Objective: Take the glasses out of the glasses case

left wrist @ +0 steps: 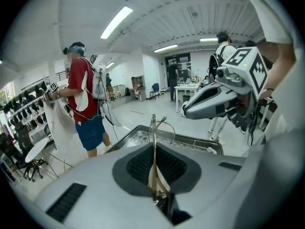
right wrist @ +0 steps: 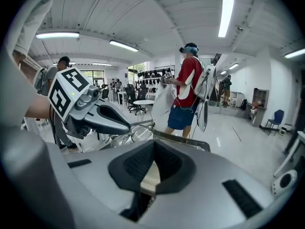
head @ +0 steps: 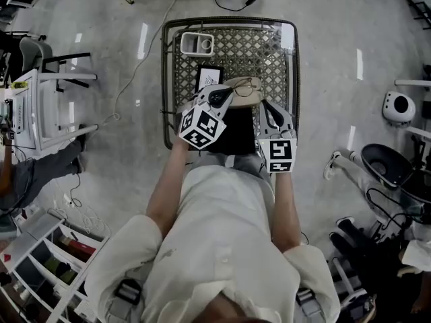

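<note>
Thin wire-framed glasses (head: 246, 85) hang above the mesh table (head: 230, 21), with my left gripper (head: 225, 95) shut on them. In the left gripper view the frame (left wrist: 153, 136) stands upright out of the closed jaws. Just below the glasses is the beige glasses case (head: 245, 99). My right gripper (head: 269, 111) is shut on the case, whose pale edge (right wrist: 149, 175) shows between its jaws in the right gripper view. Both grippers are off the table, close together; the left gripper (right wrist: 125, 125) and the glasses (right wrist: 129, 134) show in the right gripper view.
On the table lie a black mat (head: 232, 132), a black-framed card (head: 209, 77) and a white container (head: 196, 44) at the far left corner. A person in a red shirt (left wrist: 80, 87) stands beyond the table. Chairs, shelves and cables ring the table.
</note>
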Available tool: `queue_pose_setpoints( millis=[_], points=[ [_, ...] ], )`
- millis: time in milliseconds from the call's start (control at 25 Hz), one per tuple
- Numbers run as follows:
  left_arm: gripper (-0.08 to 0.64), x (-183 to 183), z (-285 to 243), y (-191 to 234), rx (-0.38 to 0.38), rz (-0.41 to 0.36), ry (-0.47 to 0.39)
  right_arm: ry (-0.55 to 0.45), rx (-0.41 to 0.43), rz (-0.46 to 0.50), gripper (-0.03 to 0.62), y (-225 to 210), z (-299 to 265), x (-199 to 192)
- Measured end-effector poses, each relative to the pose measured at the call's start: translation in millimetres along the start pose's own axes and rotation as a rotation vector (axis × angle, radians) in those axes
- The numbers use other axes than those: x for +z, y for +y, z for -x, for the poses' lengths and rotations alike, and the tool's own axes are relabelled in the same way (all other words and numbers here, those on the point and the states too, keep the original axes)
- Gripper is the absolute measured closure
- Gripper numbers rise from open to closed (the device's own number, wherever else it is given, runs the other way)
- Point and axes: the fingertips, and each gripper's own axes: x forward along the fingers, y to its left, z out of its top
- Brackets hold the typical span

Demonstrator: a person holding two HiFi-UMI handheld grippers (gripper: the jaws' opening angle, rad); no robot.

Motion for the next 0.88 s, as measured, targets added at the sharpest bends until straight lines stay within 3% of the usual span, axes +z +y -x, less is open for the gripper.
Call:
queue_pose_setpoints(
  millis=[360,880],
  points=[
    [0.531,45,51,15,0.064,0.043,-0.143,-0.1,-0.023,0.05,0.584,5,29,55],
    [0.531,79,115,24,0.12,0.059,-0.275,-0.206,-0.029,0.119,0.586,32,55,115]
  ],
)
